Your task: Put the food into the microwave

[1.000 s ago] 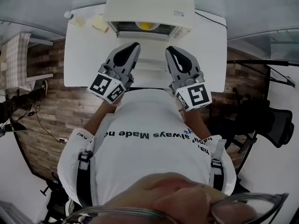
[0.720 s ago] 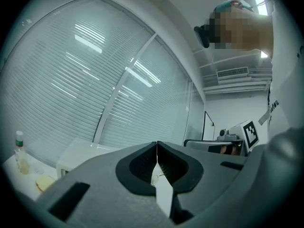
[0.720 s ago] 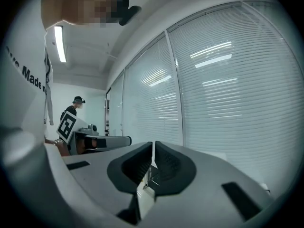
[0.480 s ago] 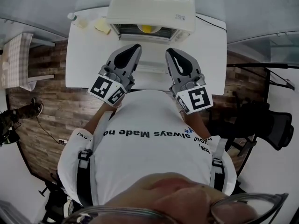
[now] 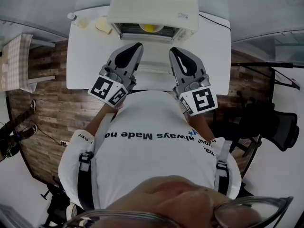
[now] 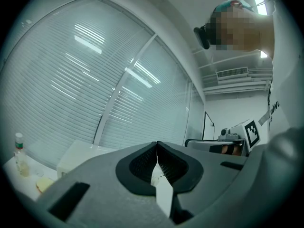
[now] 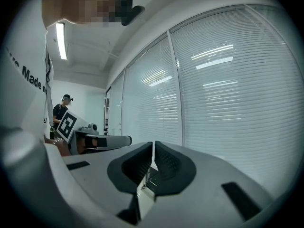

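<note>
Finds almost nothing altered across the last second. Records left gripper [image 5: 138, 45] and right gripper [image 5: 173, 50] in the same mid-frame spots of the head view. Both sit tucked against the white shirt [image 5: 152, 141], tips aimed up-frame at the microwave [image 5: 152, 4]. Detects only a slight shift of the whole view, more likely head movement than gripper travel.

Reads the left jaws as pressed together at the tip, with nothing between them. Reads the right jaws as drawn in to a thin slit, likewise empty.

Locates the food [image 5: 149, 27], a yellow item, inside the open front of the microwave at top centre, well apart from both grippers. Places a bottle [image 5: 71, 17] and a pale yellow piece [image 5: 102, 25] on the white table [image 5: 88, 63] at upper left, left of the microwave and clear of both grippers.

Judges the loading step likely complete: food in the cavity, both grippers empty and held back at the chest. Treats the unchanged pose as a pause, not an approach.

Expects shutting the front as the probable remainder. Cannot tell from these views how the door hangs or where its edge lies. Flags no hazard at present.
</note>
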{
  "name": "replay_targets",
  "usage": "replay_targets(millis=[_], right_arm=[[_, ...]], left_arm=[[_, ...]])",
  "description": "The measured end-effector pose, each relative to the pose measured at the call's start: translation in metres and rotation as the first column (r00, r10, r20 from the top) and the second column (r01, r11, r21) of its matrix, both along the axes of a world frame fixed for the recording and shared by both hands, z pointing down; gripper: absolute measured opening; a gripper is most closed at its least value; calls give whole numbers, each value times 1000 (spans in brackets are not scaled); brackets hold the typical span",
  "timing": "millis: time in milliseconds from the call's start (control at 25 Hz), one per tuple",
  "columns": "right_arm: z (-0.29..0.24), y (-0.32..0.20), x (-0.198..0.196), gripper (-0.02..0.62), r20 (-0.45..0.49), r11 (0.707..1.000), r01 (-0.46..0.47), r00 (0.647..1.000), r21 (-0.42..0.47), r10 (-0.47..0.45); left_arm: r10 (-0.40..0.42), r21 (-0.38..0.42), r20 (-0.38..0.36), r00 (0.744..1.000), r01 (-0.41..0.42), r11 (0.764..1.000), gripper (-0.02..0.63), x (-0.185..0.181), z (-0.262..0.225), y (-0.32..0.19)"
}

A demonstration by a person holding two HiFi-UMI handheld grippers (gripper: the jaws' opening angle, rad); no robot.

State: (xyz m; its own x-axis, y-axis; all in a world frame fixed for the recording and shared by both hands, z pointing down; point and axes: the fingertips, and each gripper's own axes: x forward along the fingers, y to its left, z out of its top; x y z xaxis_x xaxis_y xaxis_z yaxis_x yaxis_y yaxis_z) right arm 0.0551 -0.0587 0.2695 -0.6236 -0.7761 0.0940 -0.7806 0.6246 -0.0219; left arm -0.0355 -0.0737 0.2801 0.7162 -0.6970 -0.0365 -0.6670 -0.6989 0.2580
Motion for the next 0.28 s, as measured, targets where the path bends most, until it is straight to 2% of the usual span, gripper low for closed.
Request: replay_targets(millis=[280], right_arm=[[0, 1, 1, 21, 0, 1000, -5, 1000, 0, 5]], left_arm=[[-1, -3, 1, 1000, 1, 1000, 12, 0, 0, 1]])
